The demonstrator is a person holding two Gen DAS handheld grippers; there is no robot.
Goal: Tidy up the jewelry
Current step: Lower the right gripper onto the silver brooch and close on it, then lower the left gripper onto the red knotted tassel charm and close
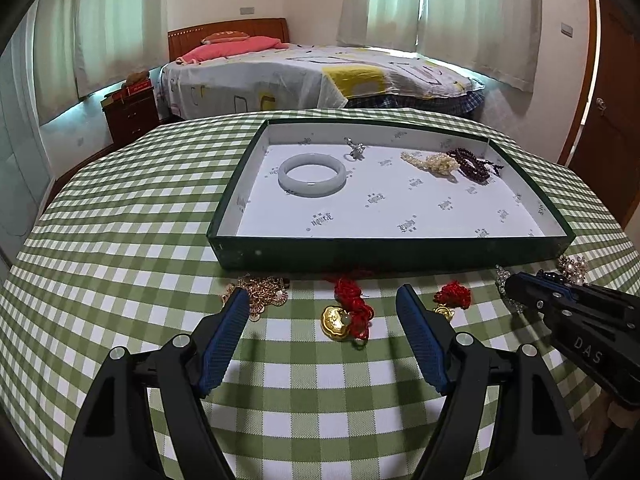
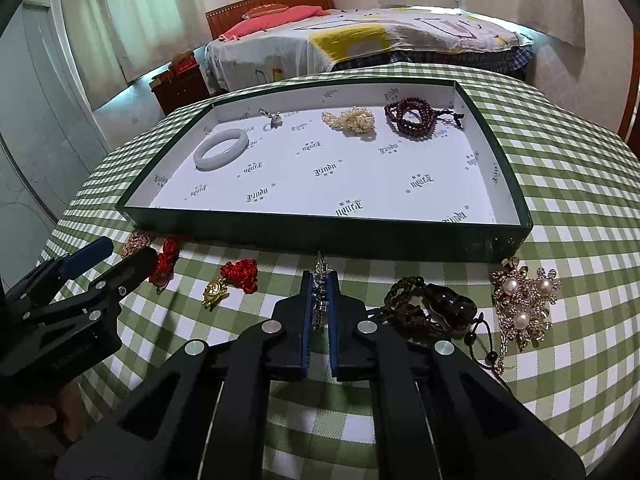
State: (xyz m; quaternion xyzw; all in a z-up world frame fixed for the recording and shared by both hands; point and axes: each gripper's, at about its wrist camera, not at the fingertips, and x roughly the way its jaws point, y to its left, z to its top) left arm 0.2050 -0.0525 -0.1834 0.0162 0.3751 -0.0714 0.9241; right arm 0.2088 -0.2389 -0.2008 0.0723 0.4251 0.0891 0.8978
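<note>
A green tray [image 1: 384,250] [image 2: 320,236] with a white lining holds a jade bangle [image 1: 312,176], a silver charm [image 1: 356,150], a pearl strand [image 2: 352,120] and a dark red bead bracelet [image 2: 412,116]. On the checked cloth in front of the tray, my right gripper [image 2: 320,276] [image 1: 516,284] is shut on a sparkling crystal chain [image 2: 320,300]. My left gripper [image 1: 322,290] [image 2: 120,256] stands open above a gold ingot pendant on red cord [image 1: 346,318], with nothing between its pads.
Along the tray's front lie a gold chain [image 1: 264,292], a second gold pendant with a red knot [image 2: 232,280], a dark pendant on brown cord [image 2: 436,308] and a pearl brooch [image 2: 524,300]. A bed [image 1: 320,72] and a nightstand [image 1: 132,114] stand beyond the table.
</note>
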